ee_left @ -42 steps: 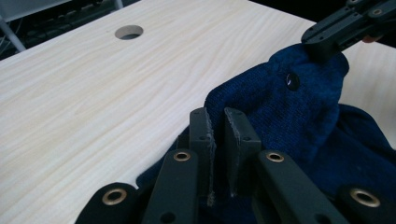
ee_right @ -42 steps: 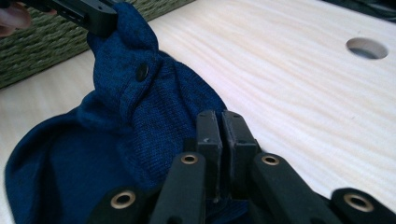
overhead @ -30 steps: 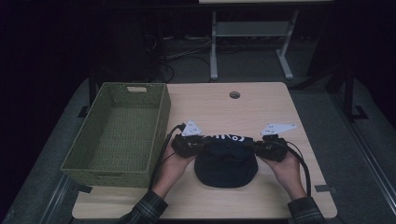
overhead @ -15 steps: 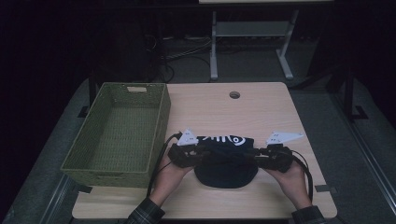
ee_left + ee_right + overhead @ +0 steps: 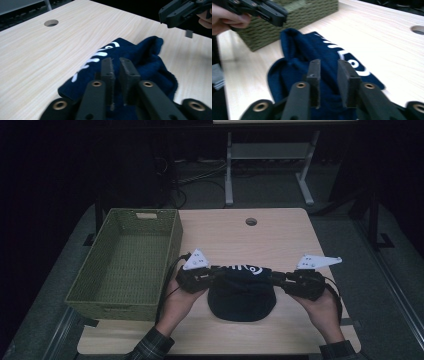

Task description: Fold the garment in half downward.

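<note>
Between the left tongs and right tongs, both clamped on it, the navy cloth hangs half-lifted, basket left of them still to reach.

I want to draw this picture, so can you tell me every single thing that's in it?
Cloth: one, dark blue with white lettering, near middle of the table, gripped at both ends.
Basket: one, green woven, empty, left side of table.
Table: one, pale wood, with a round hole near its far edge.
Stand: one, white metal, on the floor behind the table.
Left gripper: one, black, jaws just closing on the cloth's end.
Right gripper: one, black, jaws closing on the other end.
Hands: two, plaid sleeves.
</note>
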Demonstrator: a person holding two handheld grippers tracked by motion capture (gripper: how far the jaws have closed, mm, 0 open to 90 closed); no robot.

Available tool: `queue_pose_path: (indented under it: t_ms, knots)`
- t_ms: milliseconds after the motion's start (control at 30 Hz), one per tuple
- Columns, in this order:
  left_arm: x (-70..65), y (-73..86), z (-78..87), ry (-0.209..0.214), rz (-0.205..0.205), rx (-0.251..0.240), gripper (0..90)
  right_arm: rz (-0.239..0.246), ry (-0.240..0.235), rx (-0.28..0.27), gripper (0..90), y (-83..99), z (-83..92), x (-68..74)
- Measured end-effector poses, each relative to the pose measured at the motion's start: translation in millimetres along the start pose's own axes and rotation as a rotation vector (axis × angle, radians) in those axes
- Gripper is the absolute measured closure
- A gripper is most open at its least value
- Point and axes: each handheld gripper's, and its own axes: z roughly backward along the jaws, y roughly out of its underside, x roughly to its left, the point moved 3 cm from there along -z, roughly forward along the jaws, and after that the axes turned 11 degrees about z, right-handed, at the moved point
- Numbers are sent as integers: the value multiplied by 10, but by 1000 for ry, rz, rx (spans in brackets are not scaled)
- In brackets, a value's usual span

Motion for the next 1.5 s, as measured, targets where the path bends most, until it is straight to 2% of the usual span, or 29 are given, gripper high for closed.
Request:
queue_pose_path:
  t_ms: [67,200,267,333,433,667,900,1200,1367,1500]
  knots:
    - [44,-31,-69,-5,-2,6,879,-12,18,16,805,26,-48,-88]
    - [132,-80,-225,-16,24,19,895,-38,36,46,895,100,-191,-252]
    - [150,-71,-300,-7,36,37,895,-54,31,66,896,159,-292,-311]
    - [138,-44,-350,2,35,58,895,-60,22,85,897,205,-355,-312]
    - [99,3,-354,15,29,72,895,-60,-3,114,897,256,-391,-236]
    - [-62,181,-272,43,5,105,895,-13,-20,115,897,283,-296,14]
    - [-99,413,-274,35,-8,162,895,-10,-37,123,897,377,-268,217]
    - [-108,621,-379,33,-9,226,896,-32,-58,174,898,556,-364,292]
    - [-72,692,-449,24,-4,248,897,-22,-52,187,898,616,-427,305]
    - [-46,705,-484,-11,-29,255,898,-21,-60,216,900,673,-504,341]
